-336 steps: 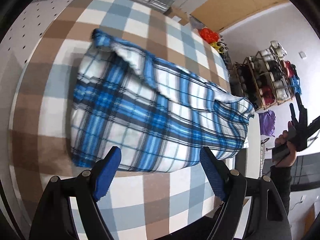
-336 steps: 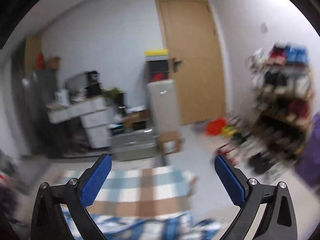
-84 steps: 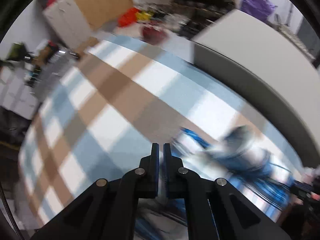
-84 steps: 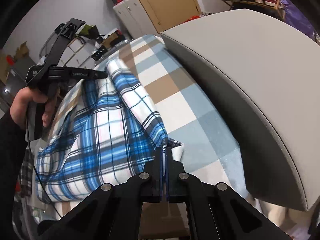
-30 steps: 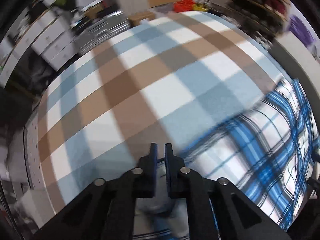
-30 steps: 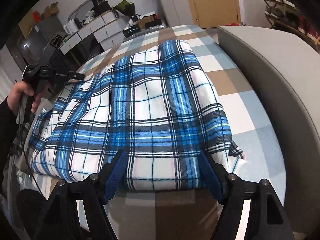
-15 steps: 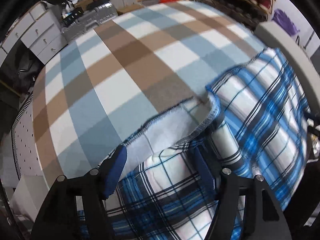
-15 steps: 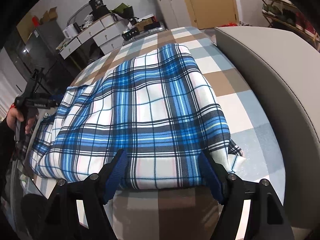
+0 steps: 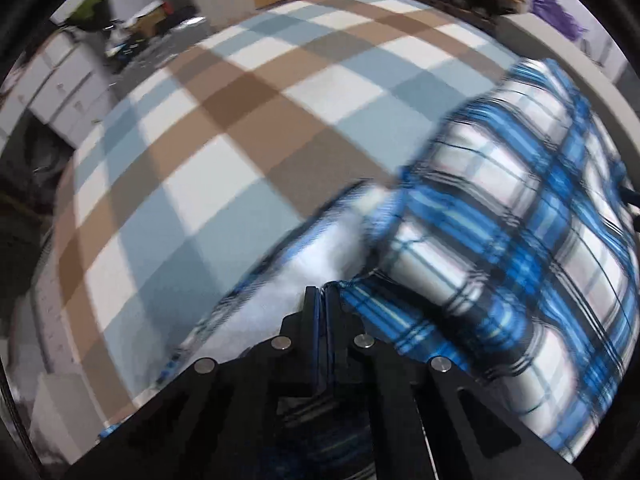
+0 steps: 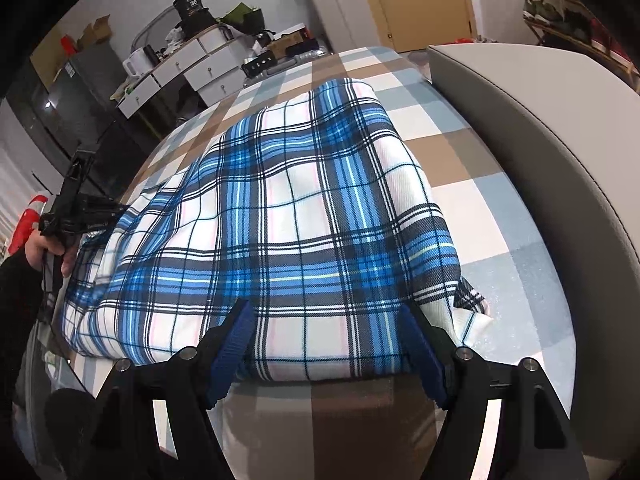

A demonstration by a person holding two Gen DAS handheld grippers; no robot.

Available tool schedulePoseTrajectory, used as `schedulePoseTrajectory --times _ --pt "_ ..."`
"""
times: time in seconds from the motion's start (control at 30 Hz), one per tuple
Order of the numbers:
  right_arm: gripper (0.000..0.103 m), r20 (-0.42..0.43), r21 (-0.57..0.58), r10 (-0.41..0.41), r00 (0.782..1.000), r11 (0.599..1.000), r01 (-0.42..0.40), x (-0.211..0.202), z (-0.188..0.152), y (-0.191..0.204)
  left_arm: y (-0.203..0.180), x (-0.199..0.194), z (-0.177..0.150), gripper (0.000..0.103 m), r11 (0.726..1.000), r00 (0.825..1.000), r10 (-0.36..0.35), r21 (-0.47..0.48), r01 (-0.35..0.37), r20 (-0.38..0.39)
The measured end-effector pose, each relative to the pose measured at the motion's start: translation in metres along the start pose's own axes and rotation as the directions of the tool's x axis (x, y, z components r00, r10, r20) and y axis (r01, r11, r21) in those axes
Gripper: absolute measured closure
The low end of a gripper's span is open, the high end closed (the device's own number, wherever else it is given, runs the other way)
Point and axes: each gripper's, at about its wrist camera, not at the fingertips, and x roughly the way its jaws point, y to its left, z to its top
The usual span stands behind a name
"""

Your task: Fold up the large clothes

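A blue, white and black plaid garment lies folded in a thick pile on the checked bed cover. My right gripper is open, its blue pads at the pile's near edge, one on each side of a wide span of cloth. My left gripper is shut on an edge of the plaid garment, where the white inner side shows. The left gripper also shows in the right wrist view, at the pile's far left end. The left wrist view is blurred.
A grey padded headboard or cushion runs along the right of the bed. White drawers, a dark cabinet and a wooden door stand beyond. Shoe shelves stand at the far right.
My left gripper has closed on the garment's edge; half a second ago it was open over it. My right gripper stays open at the near edge, where it let go earlier.
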Motion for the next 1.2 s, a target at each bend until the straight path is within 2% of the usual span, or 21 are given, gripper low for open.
schedulePoseTrajectory --times 0.1,0.23,0.33,0.37,0.47,0.57,0.63,0.7,0.77,0.8,0.83,0.87,0.9,0.93,1.03,1.07,1.1,1.13,1.17,1.2 --pt "0.029 0.001 -0.001 -0.002 1.000 1.000 0.002 -0.001 0.000 -0.001 0.023 0.006 -0.001 0.103 0.984 0.986 0.168 -0.058 -0.169 -0.023" --pt "0.029 0.009 0.005 -0.007 1.000 1.000 0.007 -0.004 0.000 -0.002 0.058 -0.008 -0.008 0.103 0.951 0.973 0.231 -0.214 -0.224 0.009" --pt "0.029 0.025 0.016 -0.009 1.000 1.000 0.009 -0.008 -0.001 -0.003 0.064 -0.030 -0.016 0.103 0.937 0.981 0.190 -0.306 -0.167 0.047" --pt "0.029 0.035 0.022 -0.009 0.999 1.000 0.008 -0.011 -0.001 -0.004 0.060 -0.039 -0.019 0.103 0.940 0.985 0.161 -0.314 -0.133 0.065" --pt "0.028 0.073 0.038 0.005 0.997 0.999 -0.008 -0.020 -0.001 -0.006 0.028 -0.066 -0.028 0.103 0.952 0.986 0.126 -0.294 -0.088 0.113" --pt "0.024 0.102 0.049 0.020 0.995 0.998 -0.025 -0.028 -0.001 -0.005 -0.014 -0.086 -0.042 0.103 0.970 0.986 0.060 -0.243 -0.022 0.153" --pt "0.021 0.118 0.041 0.042 0.992 0.998 -0.047 -0.033 -0.002 -0.001 -0.035 -0.090 -0.045 0.103 0.975 0.985 0.051 -0.222 -0.013 0.167" --pt "0.018 0.122 0.033 0.076 0.990 0.996 -0.081 -0.036 -0.002 0.005 -0.065 -0.095 -0.052 0.097 0.981 0.985 0.012 -0.190 0.022 0.173" --pt "0.015 0.127 0.037 0.138 0.982 0.989 -0.144 -0.042 -0.002 0.011 -0.089 -0.097 -0.053 0.065 0.980 0.980 -0.074 -0.169 0.105 0.182" --pt "0.012 0.136 0.043 0.166 0.977 0.984 -0.173 -0.044 -0.002 0.014 -0.099 -0.102 -0.054 0.057 0.975 0.970 -0.117 -0.163 0.153 0.215" --pt "0.007 0.154 0.049 0.204 0.967 0.976 -0.214 -0.049 -0.003 0.018 -0.108 -0.105 -0.055 0.043 0.969 0.956 -0.150 -0.156 0.193 0.252" --pt "0.004 0.168 0.046 0.220 0.961 0.972 -0.231 -0.052 -0.003 0.021 -0.114 -0.105 -0.056 0.033 0.965 0.948 -0.164 -0.154 0.211 0.271" --pt "0.002 0.184 0.039 0.222 0.957 0.972 -0.233 -0.055 -0.003 0.025 -0.120 -0.102 -0.057 0.031 0.958 0.942 -0.187 -0.159 0.238 0.278" --pt "0.002 0.206 0.020 0.200 0.958 0.978 -0.208 -0.057 -0.003 0.033 -0.124 -0.093 -0.059 0.031 0.949 0.939 -0.223 -0.164 0.271 0.262" --pt "0.001 0.201 -0.043 0.129 0.971 0.992 -0.122 -0.052 -0.001 0.054 -0.121 -0.052 -0.064 0.031 0.935 0.962 -0.221 -0.247 0.255 0.158" --pt "0.001 0.187 -0.068 0.104 0.977 0.993 -0.093 -0.047 0.001 0.062 -0.113 -0.039 -0.068 0.032 0.921 0.963 -0.231 -0.287 0.263 0.142" --pt "0.001 0.174 -0.087 0.079 0.982 0.994 -0.065 -0.043 0.003 0.069 -0.107 -0.029 -0.072 0.032 0.905 0.957 -0.250 -0.317 0.284 0.146" --pt "0.001 0.155 -0.118 0.046 0.987 0.993 -0.028 -0.034 0.009 0.081 -0.101 -0.028 -0.076 0.032 0.891 0.945 -0.262 -0.327 0.315 0.196" --pt "0.001 0.140 -0.139 0.031 0.990 0.990 -0.011 -0.028 0.012 0.087 -0.097 -0.030 -0.079 0.032 0.887 0.938 -0.261 -0.327 0.327 0.229" --pt "0.001 0.122 -0.163 0.013 0.992 0.987 0.007 -0.022 0.017 0.094 -0.094 -0.030 -0.078 0.032 0.885 0.938 -0.268 -0.328 0.329 0.218"
